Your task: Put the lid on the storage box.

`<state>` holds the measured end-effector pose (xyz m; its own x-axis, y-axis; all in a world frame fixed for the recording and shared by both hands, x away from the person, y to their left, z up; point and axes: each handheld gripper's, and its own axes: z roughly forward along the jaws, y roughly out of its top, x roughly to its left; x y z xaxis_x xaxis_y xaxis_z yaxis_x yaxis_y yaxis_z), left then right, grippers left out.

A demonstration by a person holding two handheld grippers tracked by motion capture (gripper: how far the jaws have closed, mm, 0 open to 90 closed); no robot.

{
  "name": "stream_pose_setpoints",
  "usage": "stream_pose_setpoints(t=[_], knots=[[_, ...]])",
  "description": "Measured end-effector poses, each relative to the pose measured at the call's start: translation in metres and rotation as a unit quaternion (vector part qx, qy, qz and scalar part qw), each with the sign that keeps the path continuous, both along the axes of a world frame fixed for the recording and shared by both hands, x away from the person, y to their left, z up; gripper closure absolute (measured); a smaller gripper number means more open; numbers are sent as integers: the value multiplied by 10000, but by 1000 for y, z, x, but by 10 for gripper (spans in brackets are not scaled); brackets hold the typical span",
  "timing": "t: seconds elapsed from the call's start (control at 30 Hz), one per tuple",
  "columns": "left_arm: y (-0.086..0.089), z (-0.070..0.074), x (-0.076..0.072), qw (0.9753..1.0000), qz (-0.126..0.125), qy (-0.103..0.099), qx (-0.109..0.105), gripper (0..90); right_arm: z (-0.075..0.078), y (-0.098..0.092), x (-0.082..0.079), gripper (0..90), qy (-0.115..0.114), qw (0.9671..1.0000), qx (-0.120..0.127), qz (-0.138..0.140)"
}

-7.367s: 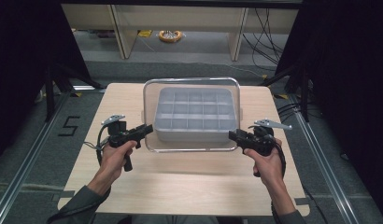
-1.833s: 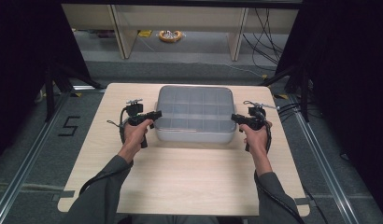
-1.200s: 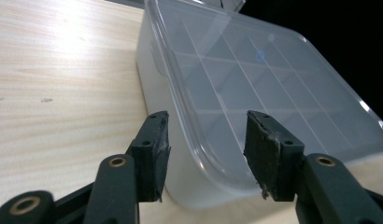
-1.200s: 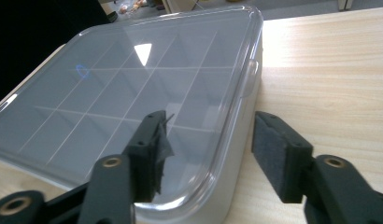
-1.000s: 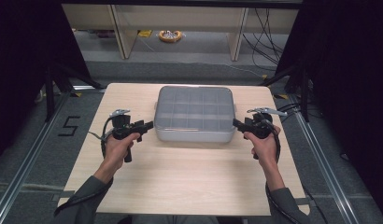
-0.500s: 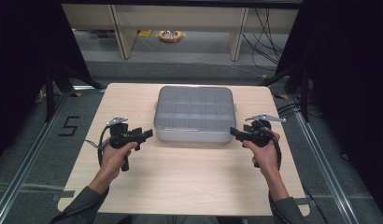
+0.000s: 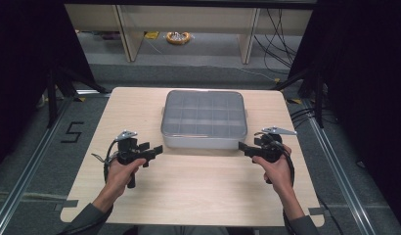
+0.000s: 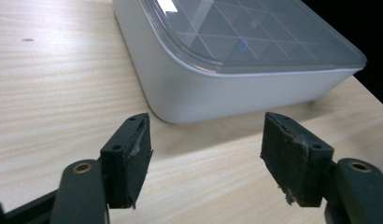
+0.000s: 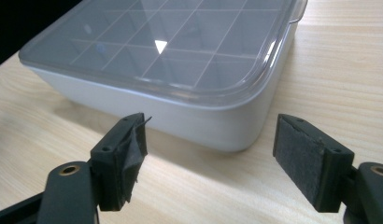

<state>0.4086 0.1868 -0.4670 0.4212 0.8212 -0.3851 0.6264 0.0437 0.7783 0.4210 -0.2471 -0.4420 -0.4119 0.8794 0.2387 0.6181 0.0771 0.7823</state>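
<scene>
Lid sits flush on the divided box (image 7: 204, 119), mid-surface (image 7: 189, 186). Left gripper (image 7: 152, 149) and right gripper (image 7: 243, 147) flank its near corners, jaws released, nothing held. Closing looks done; only withdrawal left.

We see a light wooden table (image 7: 189, 196) standing on a grey floor (image 7: 37, 161). Directly on it lies one thing, a grey compartment box (image 7: 204, 120) with a clear lid (shut flat over its grid of cells), sitting toward the far middle of the tabletop.
</scene>
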Motion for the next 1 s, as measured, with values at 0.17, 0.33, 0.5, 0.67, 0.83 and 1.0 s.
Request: stream_pose_setpoints(t=[0.17,0.33,0.5,0.67,0.83,1.0], knots=[[-4,-1,-9,9999,-160,-57,5,314,-2,1,-10,263,55,9999,19,88],[-9,-6,-19,9995,-316,-35,16,305,-5,4,-18,248,60,9998,36,163],[-10,-9,-28,9992,-405,-41,29,299,-9,6,-29,212,139,9996,31,258],[-11,-12,-38,9986,-513,-33,78,291,-15,8,-39,163,196,9992,14,340],[-13,-17,-49,9974,-670,-69,242,281,-23,13,-52,163,266,9982,34,535],[-14,-18,-55,9970,-728,-78,245,276,-27,17,-61,164,345,9973,54,648]])
